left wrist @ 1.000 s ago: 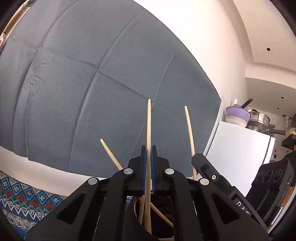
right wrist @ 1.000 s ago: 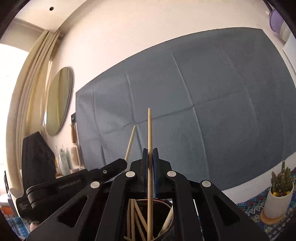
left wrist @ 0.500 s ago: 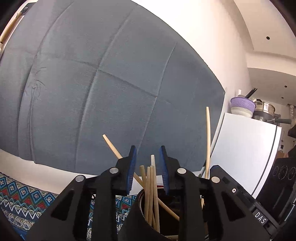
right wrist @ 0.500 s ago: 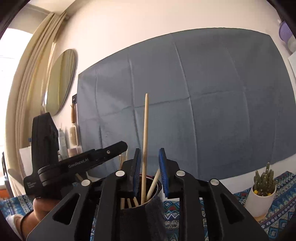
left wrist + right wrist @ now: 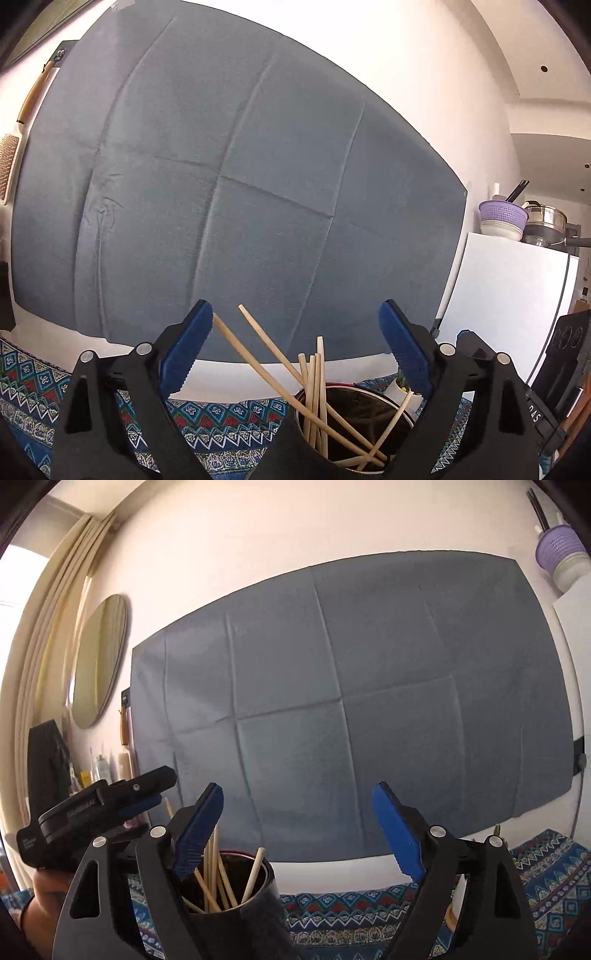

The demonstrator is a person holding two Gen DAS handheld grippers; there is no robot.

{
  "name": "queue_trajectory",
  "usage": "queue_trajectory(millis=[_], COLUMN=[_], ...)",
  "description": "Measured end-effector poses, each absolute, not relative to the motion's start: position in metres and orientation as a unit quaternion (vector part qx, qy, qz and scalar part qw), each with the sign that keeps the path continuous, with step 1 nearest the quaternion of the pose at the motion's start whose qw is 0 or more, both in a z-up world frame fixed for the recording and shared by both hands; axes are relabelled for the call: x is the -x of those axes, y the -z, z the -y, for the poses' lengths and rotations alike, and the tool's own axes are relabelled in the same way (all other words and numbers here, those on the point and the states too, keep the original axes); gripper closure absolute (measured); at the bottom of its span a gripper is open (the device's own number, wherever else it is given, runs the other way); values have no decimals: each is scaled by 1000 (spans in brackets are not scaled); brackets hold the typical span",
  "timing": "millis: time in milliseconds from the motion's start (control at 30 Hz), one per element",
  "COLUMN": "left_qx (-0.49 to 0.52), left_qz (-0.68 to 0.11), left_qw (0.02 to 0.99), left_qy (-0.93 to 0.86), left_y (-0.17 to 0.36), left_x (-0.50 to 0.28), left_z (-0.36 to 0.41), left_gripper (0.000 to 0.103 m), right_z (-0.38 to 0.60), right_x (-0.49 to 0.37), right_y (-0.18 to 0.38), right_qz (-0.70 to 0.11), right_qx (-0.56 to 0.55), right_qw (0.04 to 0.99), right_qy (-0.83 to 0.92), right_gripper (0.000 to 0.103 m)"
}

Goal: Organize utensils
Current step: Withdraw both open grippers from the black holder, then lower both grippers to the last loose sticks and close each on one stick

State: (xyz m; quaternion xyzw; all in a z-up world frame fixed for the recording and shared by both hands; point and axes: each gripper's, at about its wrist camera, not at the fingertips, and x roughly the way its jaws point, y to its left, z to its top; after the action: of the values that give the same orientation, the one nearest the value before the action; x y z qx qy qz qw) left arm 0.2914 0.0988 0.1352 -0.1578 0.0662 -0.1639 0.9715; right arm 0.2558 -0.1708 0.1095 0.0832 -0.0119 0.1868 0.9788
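A dark cup point(image 5: 364, 408) holds several pale wooden chopsticks point(image 5: 314, 387) that lean at different angles. My left gripper point(image 5: 295, 314) hovers just above and before the cup, its jaws opening wide; two chopstick tips rise between the blue pads, untouched. In the right wrist view the same cup point(image 5: 240, 904) with the chopsticks point(image 5: 214, 864) sits low left of centre. My right gripper point(image 5: 298, 794) stands over it with its jaws opening and nothing pressed between them. The left gripper point(image 5: 164, 786) shows at the left, held in a hand point(image 5: 42, 890).
A grey cloth point(image 5: 236, 192) hangs on the white wall behind. The table carries a blue patterned cloth point(image 5: 351, 908). A white fridge point(image 5: 506, 295) with a purple colander point(image 5: 502, 214) and pots stands at the right. A round mirror point(image 5: 99, 661) and bottles point(image 5: 99, 768) are at the left.
Both grippers were shut on an upright chopstick each; both have spread their jaws and let go. The chopsticks have dropped into the cup, and both grippers have drawn back slightly.
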Motion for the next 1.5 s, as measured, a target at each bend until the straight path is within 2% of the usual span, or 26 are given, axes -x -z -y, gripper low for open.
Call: queue_trajectory(millis=[200,533,833,1233,1500], left_qx=[124,153,139,19,-28], left_qz=[-82,-138,-226,-361,-415], left_qw=[980,973,961,927,901], left_qy=[131,104,80,104,119], left_y=[-143,-141,-111,-45,-13], left_x=[-261,-209,-175,-157,-160], left_z=[-99,-107,-98,-27,11], left_gripper=[10,6,6,6,6], right_z=[176,191,197,172,171], right_x=[-238,-183,-159,-141,-132], right_y=[-124,-139,-113,-31,10], right_qz=[10,-17,-118,-311,-382], right_qx=[-80,-59,-33,72,82], right_qw=[980,984,984,936,906], right_qy=[-184,-168,-132,-147,-163], right_gripper=[18,15,14,14,14])
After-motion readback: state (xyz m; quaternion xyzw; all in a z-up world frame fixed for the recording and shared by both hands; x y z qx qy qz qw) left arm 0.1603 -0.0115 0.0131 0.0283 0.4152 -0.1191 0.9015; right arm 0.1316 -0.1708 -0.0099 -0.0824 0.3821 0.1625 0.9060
